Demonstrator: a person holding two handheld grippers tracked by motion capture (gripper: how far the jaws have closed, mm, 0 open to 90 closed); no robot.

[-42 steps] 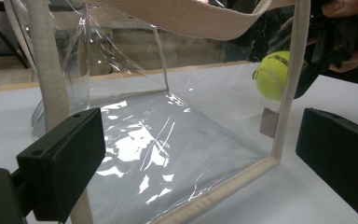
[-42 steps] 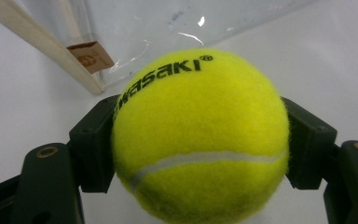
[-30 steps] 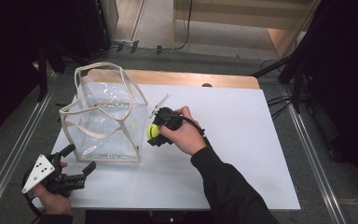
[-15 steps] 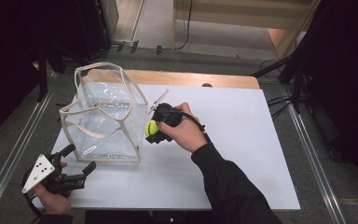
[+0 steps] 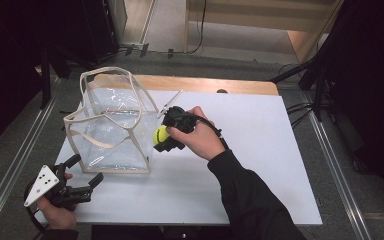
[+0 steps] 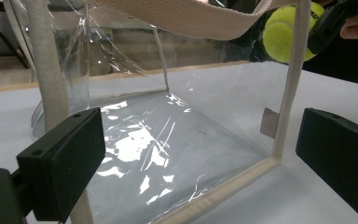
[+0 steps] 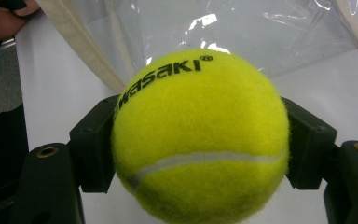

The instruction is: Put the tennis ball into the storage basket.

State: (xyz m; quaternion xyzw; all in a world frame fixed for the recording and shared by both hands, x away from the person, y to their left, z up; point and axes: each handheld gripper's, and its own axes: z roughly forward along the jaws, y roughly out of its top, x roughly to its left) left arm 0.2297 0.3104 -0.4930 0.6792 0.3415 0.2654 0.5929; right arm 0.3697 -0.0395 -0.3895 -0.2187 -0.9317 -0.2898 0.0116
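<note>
Right fingers: the two black fingers (image 7: 91, 149) of the right gripper (image 5: 166, 137) pressed on either side of a yellow tennis ball (image 7: 199, 140), holding it clear of the desk.
Ball writing: black letters on the felt read "wasaki" with a registered mark; the start of the word was hidden behind the curve.
Ball position: in the high view the tennis ball (image 5: 160, 134) sat just beside the right upper edge of the clear plastic tote bag (image 5: 112, 132), outside it.
Right hand: the right hand (image 5: 200, 137) wrapped the gripper from above, sleeve running down to the near edge.
Left fingers: the fingers (image 6: 63, 161) of the left gripper (image 5: 82, 175) stood wide apart, with nothing between them, facing the bag's near bottom corner.
Left hand: the left hand (image 5: 55, 212) rested low at the near left corner of the white desk (image 5: 260, 165).
Bag: upright, open-topped, with cream webbing trim and handles.
</note>
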